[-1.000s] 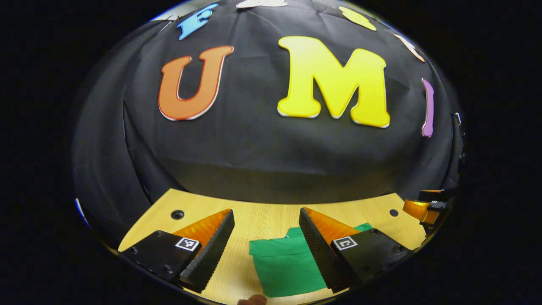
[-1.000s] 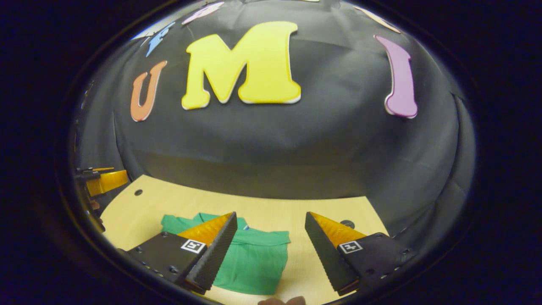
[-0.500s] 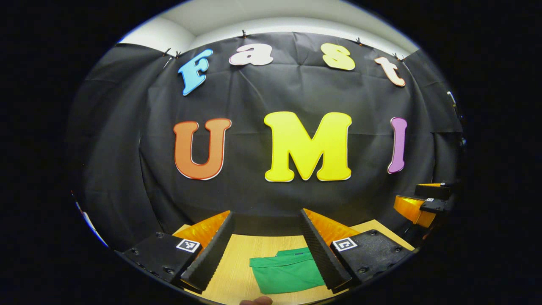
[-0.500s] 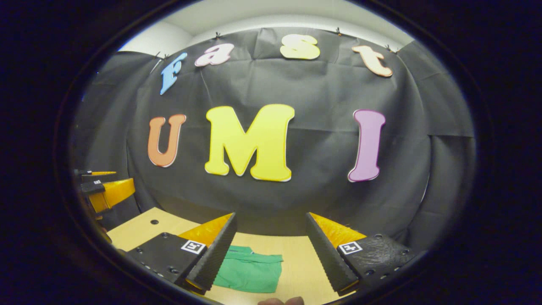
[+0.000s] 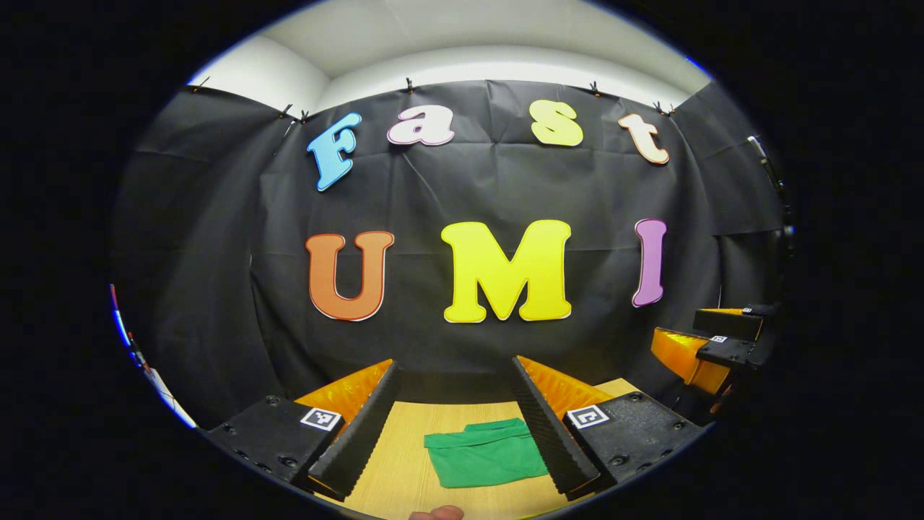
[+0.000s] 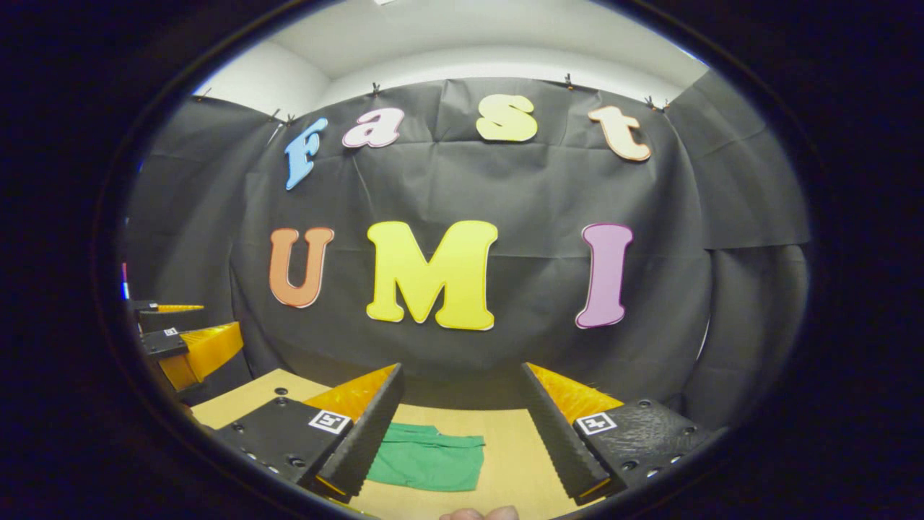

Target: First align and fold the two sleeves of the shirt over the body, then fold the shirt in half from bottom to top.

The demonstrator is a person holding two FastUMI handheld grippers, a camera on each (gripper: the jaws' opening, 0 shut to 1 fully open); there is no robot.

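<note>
On the pale wooden tabletop (image 5: 404,477), a green cloth shirt (image 5: 485,456) is lying folded into a compact rectangle, while the left tongs (image 5: 456,426) and right tongs (image 6: 462,430) are hovering above it, both spread apart and gripping nothing, apparently because the folding is done.

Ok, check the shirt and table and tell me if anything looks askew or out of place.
Nothing stands out. The green shirt lies folded into a compact rectangle on the wooden table, edges fairly even. The left gripper and the right gripper are open above it, holding nothing.
</note>
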